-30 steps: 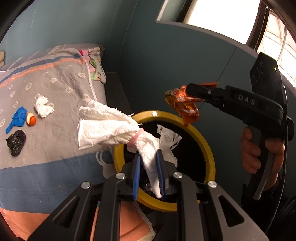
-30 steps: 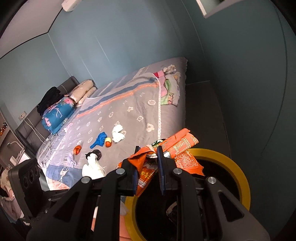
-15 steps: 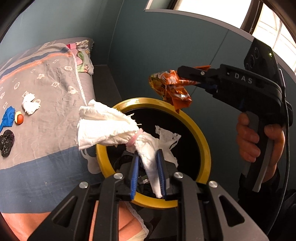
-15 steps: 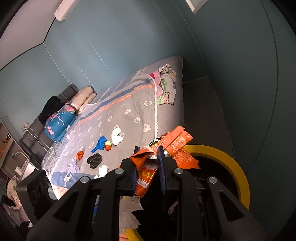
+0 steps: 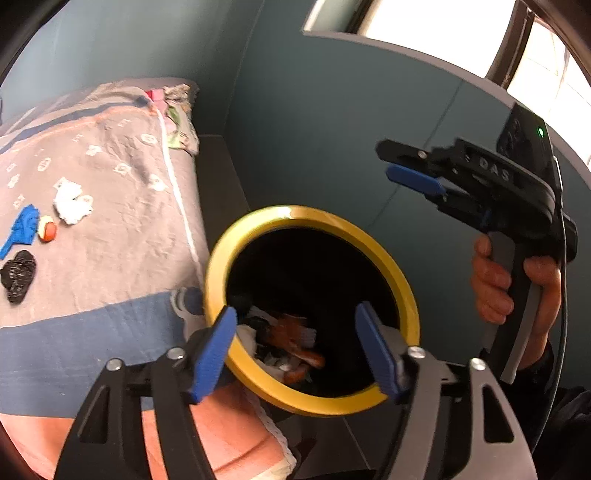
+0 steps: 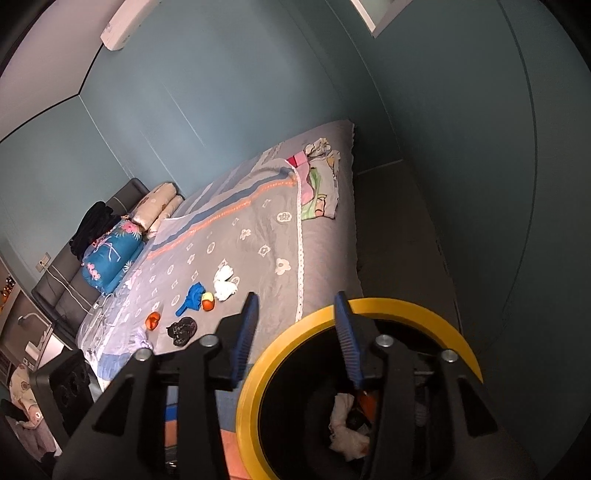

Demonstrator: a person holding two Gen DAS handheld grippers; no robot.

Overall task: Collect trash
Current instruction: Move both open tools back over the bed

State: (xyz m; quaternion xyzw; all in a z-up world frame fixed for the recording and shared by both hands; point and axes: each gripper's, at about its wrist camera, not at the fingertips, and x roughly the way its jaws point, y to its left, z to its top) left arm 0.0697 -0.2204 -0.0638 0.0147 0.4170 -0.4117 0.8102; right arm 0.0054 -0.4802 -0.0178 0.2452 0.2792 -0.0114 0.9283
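Remaining litter on the bed (image 6: 258, 229): white tissue (image 6: 224, 283), blue scrap (image 6: 192, 297), black wad (image 6: 181, 329), at ten o'clock from the yellow-rimmed bin (image 6: 399, 308). Nothing obstructs the bin mouth. Left tool (image 5: 295, 347) and right tool (image 6: 295, 332), clenched half a second ago, are both released; white tissue wad (image 6: 345, 428) and orange wrapper (image 5: 295, 338) now lie inside the bin.

Daylight glares through the blown-out window (image 5: 436, 26) at far right; the room is otherwise dim. The bin (image 5: 314, 221) interior sits in deep shadow. Fisheye bending and dark vignetting mark the edges; slight motion blur.
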